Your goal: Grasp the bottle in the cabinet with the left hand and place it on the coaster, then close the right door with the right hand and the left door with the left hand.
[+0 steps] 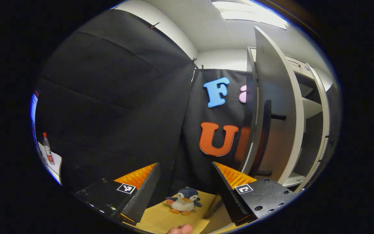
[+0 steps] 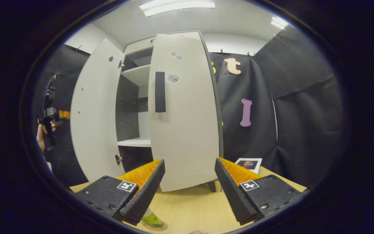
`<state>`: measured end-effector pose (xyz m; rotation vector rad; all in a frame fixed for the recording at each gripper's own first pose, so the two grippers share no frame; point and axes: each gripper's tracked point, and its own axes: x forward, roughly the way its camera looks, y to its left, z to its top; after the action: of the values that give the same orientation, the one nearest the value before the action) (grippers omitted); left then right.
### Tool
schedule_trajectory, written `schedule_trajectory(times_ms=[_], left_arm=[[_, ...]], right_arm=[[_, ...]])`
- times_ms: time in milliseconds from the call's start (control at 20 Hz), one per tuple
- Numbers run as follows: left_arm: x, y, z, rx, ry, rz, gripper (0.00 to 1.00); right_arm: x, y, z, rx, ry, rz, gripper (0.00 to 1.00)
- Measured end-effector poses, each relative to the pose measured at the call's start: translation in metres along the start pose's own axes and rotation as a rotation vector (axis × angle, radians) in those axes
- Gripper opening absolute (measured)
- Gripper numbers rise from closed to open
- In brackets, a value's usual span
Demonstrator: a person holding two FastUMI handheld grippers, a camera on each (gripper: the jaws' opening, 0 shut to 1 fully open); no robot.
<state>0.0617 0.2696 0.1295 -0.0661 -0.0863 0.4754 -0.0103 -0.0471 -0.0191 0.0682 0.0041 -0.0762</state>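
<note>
Left gripper view: left gripper (image 1: 185, 182) hanging with fingers spread, empty | bottle (image 1: 47, 148) standing far left | penguin toy (image 1: 184, 200) sitting on tan table (image 1: 156, 219) | right gripper (image 2: 189, 182) gaping toward white cabinet (image 2: 135, 97), both doors standing open

Bottle out of the cabinet, both doors open.
The bottle (image 1: 47, 149), clear with a red cap and red label, stands upright at the far left of the left gripper view. In the right gripper view, centre frame, the white cabinet (image 2: 139, 97) has its left door (image 2: 93, 113) swung wide, its right door (image 2: 185, 113), with a dark handle, partly open.
</note>
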Motion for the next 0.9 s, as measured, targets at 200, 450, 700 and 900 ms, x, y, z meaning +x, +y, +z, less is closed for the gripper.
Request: schedule_trajectory(times_ms=[200, 450, 700, 900], left_arm=[[0.002, -0.010, -0.007, 0.017, 0.002, -0.016, 1.00], [-0.005, -0.033, -0.018, -0.086, 0.043, -0.086, 0.93], [-0.026, -0.089, -0.026, -0.043, 0.053, -0.204, 0.93], [-0.027, -0.140, -0.034, -0.018, 0.066, -0.312, 0.99]], right_arm=[[0.003, -0.004, 0.001, -0.003, 0.003, -0.008, 1.00], [0.006, -0.004, -0.006, -0.002, 0.031, 0.007, 1.00], [0.004, -0.006, -0.003, -0.005, 0.034, 0.005, 0.99], [-0.003, -0.021, 0.002, -0.032, 0.026, -0.034, 1.00]])
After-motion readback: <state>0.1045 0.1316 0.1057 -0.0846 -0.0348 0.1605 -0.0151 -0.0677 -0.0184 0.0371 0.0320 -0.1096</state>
